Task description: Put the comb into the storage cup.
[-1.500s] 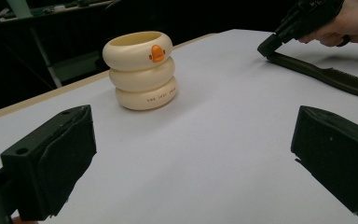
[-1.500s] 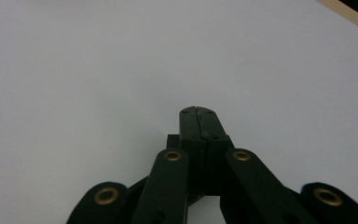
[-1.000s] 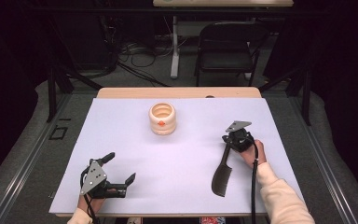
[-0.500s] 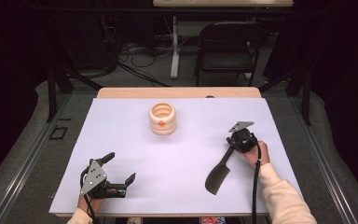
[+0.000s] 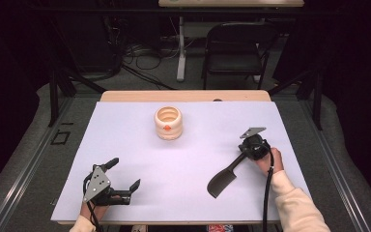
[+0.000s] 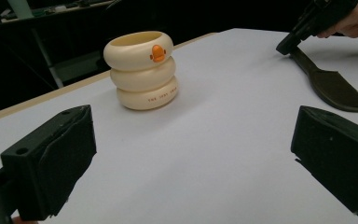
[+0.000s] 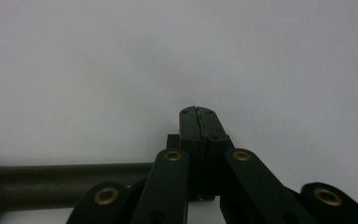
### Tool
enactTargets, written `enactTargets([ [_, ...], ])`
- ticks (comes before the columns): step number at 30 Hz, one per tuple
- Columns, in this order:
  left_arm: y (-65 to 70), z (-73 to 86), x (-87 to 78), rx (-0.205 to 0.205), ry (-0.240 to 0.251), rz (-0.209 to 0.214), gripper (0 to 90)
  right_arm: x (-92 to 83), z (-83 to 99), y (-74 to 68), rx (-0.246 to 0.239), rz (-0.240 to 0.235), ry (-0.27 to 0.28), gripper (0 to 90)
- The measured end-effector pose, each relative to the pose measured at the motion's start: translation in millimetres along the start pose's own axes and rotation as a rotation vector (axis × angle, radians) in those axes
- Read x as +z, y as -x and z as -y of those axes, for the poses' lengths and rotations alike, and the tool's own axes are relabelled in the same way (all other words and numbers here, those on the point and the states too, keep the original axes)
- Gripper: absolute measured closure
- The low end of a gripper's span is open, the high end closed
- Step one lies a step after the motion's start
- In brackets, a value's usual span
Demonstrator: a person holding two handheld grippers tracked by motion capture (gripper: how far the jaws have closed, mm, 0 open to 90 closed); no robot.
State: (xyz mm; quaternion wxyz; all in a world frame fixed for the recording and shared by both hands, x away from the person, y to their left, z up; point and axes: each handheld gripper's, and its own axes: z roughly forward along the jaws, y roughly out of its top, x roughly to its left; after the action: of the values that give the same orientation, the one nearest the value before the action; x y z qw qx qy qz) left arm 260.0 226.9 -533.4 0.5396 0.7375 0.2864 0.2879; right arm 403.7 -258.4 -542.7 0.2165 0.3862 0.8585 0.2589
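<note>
A cream ringed holder (image 5: 168, 123) with an orange mark stands upright at the middle back of the white table (image 5: 125, 140); it also shows in the left gripper view (image 6: 142, 70). A black spatula (image 5: 221, 181) lies slanted at the right, blade toward the front. My right gripper (image 5: 243, 154) is shut on its handle (image 7: 51, 184), jaws pressed together (image 7: 199, 114). Near the front left edge, my left gripper (image 5: 124, 174) rests open with nothing between its pads (image 6: 191, 158). From there I see the spatula blade (image 6: 335, 86) and the right gripper (image 6: 291, 42) at the far right.
Behind the table's far edge stand a black folding chair (image 5: 234, 48), dark stands and cables on the floor. The table top between the holder and both grippers is bare white.
My right gripper has shifted a little to the right with the spatula, whose blade swung slightly leftward. The left gripper and the holder stayed put.
</note>
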Motion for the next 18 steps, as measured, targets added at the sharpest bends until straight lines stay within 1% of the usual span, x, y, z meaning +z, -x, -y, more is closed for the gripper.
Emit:
enactTargets([
  [6,0.2,0.0,-0.3,-0.001,0.000,-0.001,0.0,-3.3,2.6,0.0,0.008,0.009,-0.011,90.0],
  [12,0.2,-0.1,-0.3,0.001,-0.001,0.000,0.0,-6.7,5.7,0.2,0.018,0.008,-0.028,90.0],
  [13,0.3,-0.1,-0.3,0.001,-0.001,-0.001,0.0,-7.4,6.5,-0.3,0.026,0.009,-0.031,90.0],
  [14,0.3,-0.2,-0.3,0.001,-0.001,-0.002,0.0,-7.3,7.4,-0.1,0.023,0.007,-0.027,90.0],
  [18,0.2,-0.1,-0.2,0.002,-0.001,-0.002,0.0,-9.9,10.3,-1.4,0.029,0.008,-0.043,90.0],
])
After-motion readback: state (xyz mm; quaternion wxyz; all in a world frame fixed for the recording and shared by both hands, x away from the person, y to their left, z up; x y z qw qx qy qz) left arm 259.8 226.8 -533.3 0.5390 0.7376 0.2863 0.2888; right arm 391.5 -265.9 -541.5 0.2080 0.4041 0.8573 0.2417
